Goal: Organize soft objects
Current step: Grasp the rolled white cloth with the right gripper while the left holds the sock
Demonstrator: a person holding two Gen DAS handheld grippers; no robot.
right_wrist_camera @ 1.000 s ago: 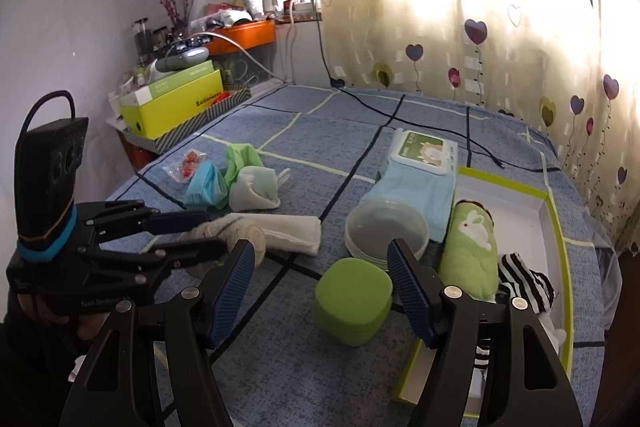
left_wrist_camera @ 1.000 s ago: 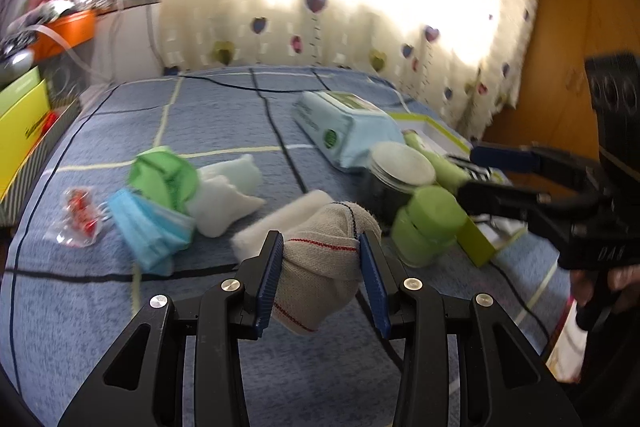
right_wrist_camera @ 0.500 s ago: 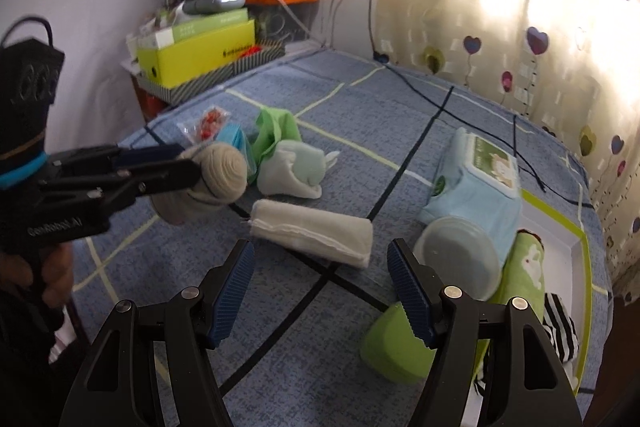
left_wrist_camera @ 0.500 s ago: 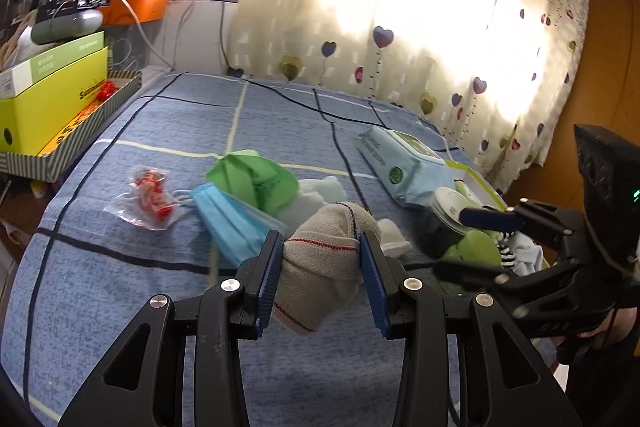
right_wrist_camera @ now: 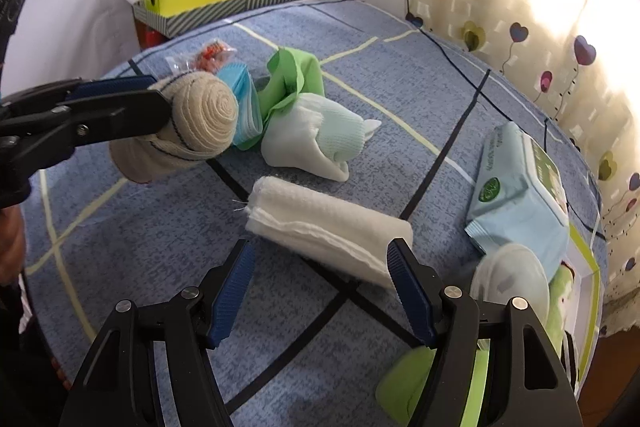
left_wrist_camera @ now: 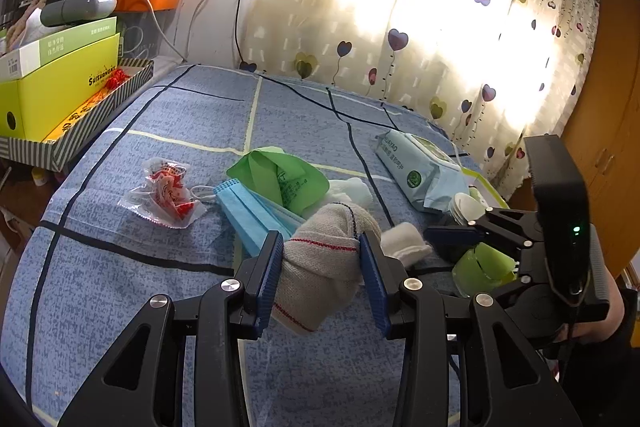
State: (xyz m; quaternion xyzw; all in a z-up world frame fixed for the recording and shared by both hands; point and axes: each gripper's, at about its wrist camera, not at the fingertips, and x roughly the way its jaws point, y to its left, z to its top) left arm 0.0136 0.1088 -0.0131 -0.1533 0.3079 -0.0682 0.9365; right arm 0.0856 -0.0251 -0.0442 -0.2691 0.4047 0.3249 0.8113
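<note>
My left gripper (left_wrist_camera: 322, 261) is shut on a rolled beige sock (left_wrist_camera: 326, 263) with red and dark stripes, held above the blue checked cloth; the sock also shows in the right wrist view (right_wrist_camera: 198, 119). My right gripper (right_wrist_camera: 322, 285) is open, its fingers either side of the near end of a rolled white towel (right_wrist_camera: 324, 225) lying on the cloth. A pale white-green sock (right_wrist_camera: 316, 139), a green cloth (right_wrist_camera: 292, 77) and a blue face mask (right_wrist_camera: 244, 99) lie behind the towel.
A wet-wipes pack (right_wrist_camera: 520, 191), a clear lid (right_wrist_camera: 510, 285), a green container (left_wrist_camera: 480, 269) and a tray (right_wrist_camera: 592, 291) with a green towel sit at the right. A candy packet (left_wrist_camera: 168, 193) lies left. A yellow box (left_wrist_camera: 60, 87) stands far left.
My right gripper has moved forward and down toward the white towel, now between its fingers. My left gripper, still holding the sock, has swung its view left.
</note>
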